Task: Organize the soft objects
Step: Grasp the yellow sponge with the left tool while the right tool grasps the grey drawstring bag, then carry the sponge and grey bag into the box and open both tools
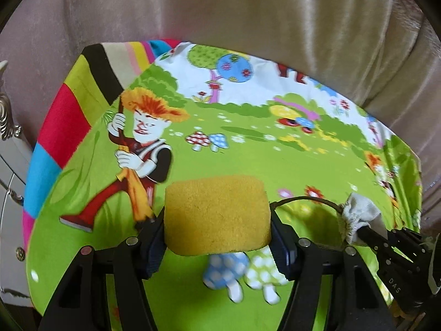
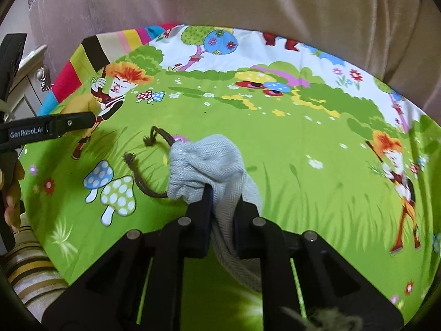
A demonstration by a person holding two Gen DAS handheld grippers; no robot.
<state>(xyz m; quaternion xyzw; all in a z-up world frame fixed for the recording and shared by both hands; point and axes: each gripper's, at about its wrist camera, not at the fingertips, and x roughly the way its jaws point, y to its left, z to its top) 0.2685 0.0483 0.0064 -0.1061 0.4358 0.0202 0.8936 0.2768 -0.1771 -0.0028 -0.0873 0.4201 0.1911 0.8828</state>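
Sponge (image 1: 217, 215), yellow, sits squeezed between the left gripper's (image 1: 217, 237) jaws above a cartoon-print cloth (image 1: 275, 160), while beside it the right gripper (image 2: 223, 201) pinches a grey drawstring pouch (image 2: 209, 162), its brown cord (image 2: 140, 176) trailing over the cloth.

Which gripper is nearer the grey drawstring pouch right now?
Right. The right gripper is shut on the pouch itself. The left gripper is off to the pouch's left, clamped on the yellow sponge.

"GenRobot.AI" on left claw (image 2: 91, 120); "DAS" on right claw (image 1: 358, 234).
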